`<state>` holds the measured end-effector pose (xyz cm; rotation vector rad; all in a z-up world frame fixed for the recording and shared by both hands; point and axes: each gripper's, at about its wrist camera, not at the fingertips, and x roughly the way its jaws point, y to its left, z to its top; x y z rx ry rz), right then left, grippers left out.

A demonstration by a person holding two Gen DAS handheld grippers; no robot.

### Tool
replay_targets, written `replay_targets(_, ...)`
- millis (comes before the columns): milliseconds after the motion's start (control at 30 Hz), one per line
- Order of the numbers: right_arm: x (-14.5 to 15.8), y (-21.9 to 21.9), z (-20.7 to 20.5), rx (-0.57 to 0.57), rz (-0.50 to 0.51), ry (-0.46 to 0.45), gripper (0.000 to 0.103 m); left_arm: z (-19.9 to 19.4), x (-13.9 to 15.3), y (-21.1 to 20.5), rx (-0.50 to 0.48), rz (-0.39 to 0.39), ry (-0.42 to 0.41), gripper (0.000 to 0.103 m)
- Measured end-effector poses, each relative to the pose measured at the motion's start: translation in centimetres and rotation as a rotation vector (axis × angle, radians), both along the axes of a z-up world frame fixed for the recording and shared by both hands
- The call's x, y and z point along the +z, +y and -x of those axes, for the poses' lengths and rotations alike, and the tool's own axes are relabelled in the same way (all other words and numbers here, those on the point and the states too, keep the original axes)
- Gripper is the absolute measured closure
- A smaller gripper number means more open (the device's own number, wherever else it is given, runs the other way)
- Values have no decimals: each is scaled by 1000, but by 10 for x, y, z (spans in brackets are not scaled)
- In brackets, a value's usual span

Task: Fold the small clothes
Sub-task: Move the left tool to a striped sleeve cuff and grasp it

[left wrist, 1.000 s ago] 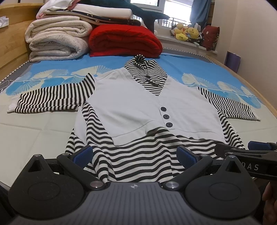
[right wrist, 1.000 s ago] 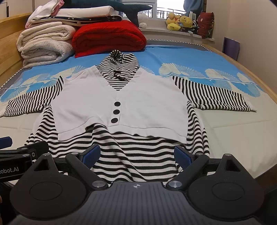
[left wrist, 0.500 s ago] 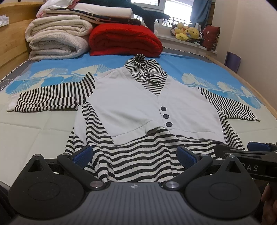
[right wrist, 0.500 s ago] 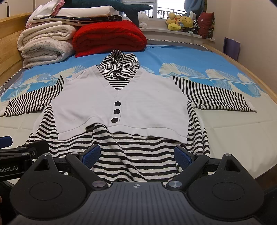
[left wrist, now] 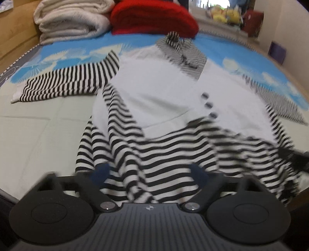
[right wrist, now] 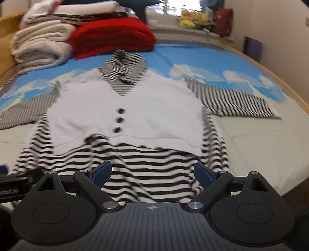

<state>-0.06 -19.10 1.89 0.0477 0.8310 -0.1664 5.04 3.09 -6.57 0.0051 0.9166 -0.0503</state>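
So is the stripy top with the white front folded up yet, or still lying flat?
Spread flat, not folded: the black-and-white striped top with a white buttoned front lies open on the bed, both sleeves stretched sideways.

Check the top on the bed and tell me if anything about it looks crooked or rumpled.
The striped top lies flat with both sleeves spread, but its striped bottom hem is bunched into a raised ridge near the left gripper, whose jaws are closing around it. The white vest panel also hangs lower on one side. Nothing looks damaged.

Wooden-framed bed point(right wrist: 270, 73) — bright window point(right wrist: 171, 7)
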Motion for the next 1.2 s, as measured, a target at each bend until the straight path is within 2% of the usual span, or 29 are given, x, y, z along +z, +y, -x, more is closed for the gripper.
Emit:
replay_targets(33, -4, -5, -4, -24, 2, 13, 14, -3, -6, 4, -1, -13, 15, 54)
replay_targets(67, -8, -11, -8, -51, 6, 28, 16, -6, -11, 8, 7, -26, 31, 60)
replay_targets(100, -12, -16, -11, -74, 11, 41, 18, -9, -16, 13, 23, -47, 49, 74)
replay_targets(133, -17, -23, -14, -100, 16, 57, 22, -11, -24, 18, 45, -80, 84, 79)
replay_targets(200, -26, -33, -16, -142, 23, 92, 29, -13, -39, 29, 91, -112, 160, 79)
replay_targets(267, -39, -41, -17, -182, 50, 157, 39, -11, -39, 35, 95, -114, 167, 80)
replay_targets(333, -55, -47, -18, -210, 75, 249, 42, -8, -35, 32, 82, -142, 159, 79)
replay_targets(400, -63, -52, -16, -236, 70, 296, 43, -5, -27, 34, 104, -114, 144, 79)
replay_targets(433, -62, -52, -15, -241, 75, 297, 43, -4, -22, 35, 111, -88, 128, 79)
replay_targets(500, -56, -50, -12, -232, 70, 255, 41, -6, -13, 32, 105, -86, 102, 77)
replay_targets(567, -52, -46, -11, -212, 83, 216, 37, -12, -17, 35, 108, -74, 157, 70)
replay_targets(633, -62, -44, -13, -208, 119, 277, 37, -17, -25, 38, 125, -32, 240, 68)
replay_targets(700, -69, -46, -15, -240, 107, 333, 38, -17, -14, 41, 154, -15, 195, 68)
replay_targets(733, -67, -45, -15, -249, 104, 322, 38, -16, -4, 40, 142, -6, 148, 67)
replay_targets(767, -60, -42, -15, -247, 109, 285, 38, -15, 7, 38, 125, -2, 104, 66)
replay_targets(833, -41, -31, -14, -212, 123, 164, 37, -13, 29, 35, 102, 15, 16, 50)
replay_targets(967, -11, -6, -9, -98, 159, -53, 34, -11, 68, 37, 108, 38, -143, 41)
replay_targets(1033, 4, 0, -8, -55, 155, -116, 34, -14, 89, 41, 135, 26, -192, 26)
replay_targets(1100, 18, 2, -11, -22, 139, -161, 33, -20, 112, 49, 151, 61, -247, 25)
replay_targets(1200, 41, 0, -18, 13, 110, -202, 31, -48, 148, 55, 161, 54, -320, 25)
